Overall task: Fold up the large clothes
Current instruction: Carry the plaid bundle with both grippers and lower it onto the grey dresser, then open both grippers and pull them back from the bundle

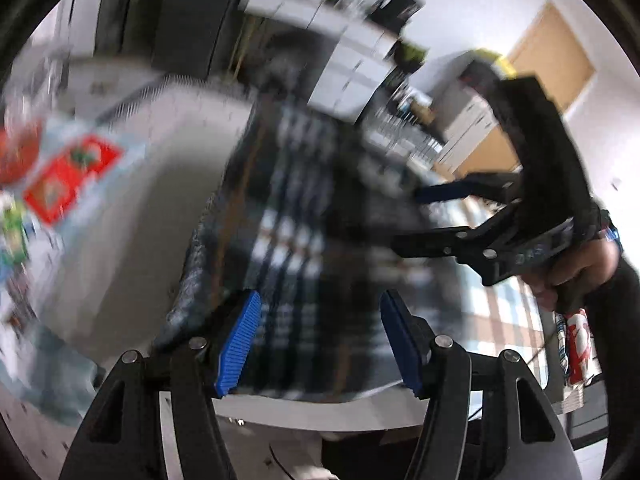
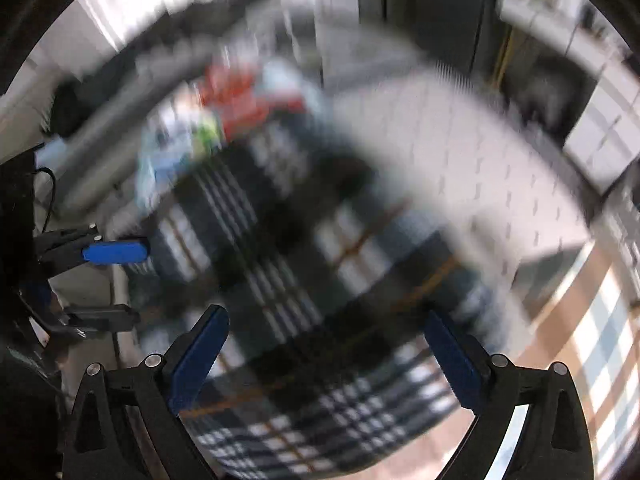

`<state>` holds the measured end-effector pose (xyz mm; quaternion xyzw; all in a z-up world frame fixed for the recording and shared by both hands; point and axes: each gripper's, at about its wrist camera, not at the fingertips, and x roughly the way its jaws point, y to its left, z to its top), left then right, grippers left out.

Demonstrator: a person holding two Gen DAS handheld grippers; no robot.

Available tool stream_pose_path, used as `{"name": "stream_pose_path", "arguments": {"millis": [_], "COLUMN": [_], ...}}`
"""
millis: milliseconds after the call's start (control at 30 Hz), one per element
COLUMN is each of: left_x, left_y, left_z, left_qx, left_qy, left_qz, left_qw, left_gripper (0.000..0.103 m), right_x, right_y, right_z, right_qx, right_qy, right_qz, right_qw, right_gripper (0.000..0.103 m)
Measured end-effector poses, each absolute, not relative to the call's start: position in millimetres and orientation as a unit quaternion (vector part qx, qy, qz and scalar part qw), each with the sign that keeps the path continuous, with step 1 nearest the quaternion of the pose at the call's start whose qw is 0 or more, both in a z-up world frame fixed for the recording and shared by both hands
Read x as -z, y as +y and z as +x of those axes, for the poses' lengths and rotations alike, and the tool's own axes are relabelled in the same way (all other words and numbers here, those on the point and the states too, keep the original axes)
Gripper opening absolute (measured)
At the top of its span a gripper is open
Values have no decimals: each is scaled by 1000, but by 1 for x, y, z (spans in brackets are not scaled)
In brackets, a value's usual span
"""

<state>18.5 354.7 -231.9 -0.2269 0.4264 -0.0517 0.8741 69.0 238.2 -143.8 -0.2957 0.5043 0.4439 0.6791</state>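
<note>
Dark plaid shirt (image 1: 304, 216), checked in navy, black and white with thin orange lines. Spread flat across the white table (image 1: 168, 152), covering the near half of the tabletop. Reaches the table's near edge in the left wrist view and, in the right wrist view (image 2: 304, 280), seems to hang a little over it, though blur makes that uncertain. Left border rumpled and slightly raised off the table, showing a speckled blue-grey underside. Rest of the cloth smooth, no clear fold lines to make out. Far part of the table bare beyond the shirt. Both views heavily smeared, so finer detail unreadable.
</note>
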Motion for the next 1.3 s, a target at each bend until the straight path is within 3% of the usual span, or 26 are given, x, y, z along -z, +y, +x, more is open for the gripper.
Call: {"name": "stream_pose_path", "arguments": {"millis": [200,367,533,700,800,867,967,1100,1300], "left_x": [261,264,220,169,151,146,150,158,153], "left_y": [376,386,364,314,274,255,239,223,205], "left_z": [22,24,19,-15,-37,-60,-79,-87,-104], "left_qx": [77,89,25,-23,-41,-59,-83,-109,-141], "left_qy": [389,387,402,360,329,301,270,264,243], "left_qz": [-276,-294,-256,-177,-132,-119,-121,-114,-91], "left_qw": [876,870,879,916,934,944,952,952,955], "left_gripper": [57,58,58,59,68,84,84,84,85], "right_x": [188,191,144,100,98,97,99,88,62], "right_y": [262,270,250,152,104,65,22,-16,-33], "right_z": [76,71,57,10,-38,-65,-97,-120,-176], "right_qx": [-428,-424,-442,-485,-490,-473,-451,-428,-393], "right_qy": [551,536,482,410,362,315,270,269,221], "right_qz": [-308,-300,-265,-80,-48,-31,10,59,9], "right_qw": [647,665,709,768,792,823,851,861,893], "right_gripper": [103,103,103,103,103,103,103,103,103]}}
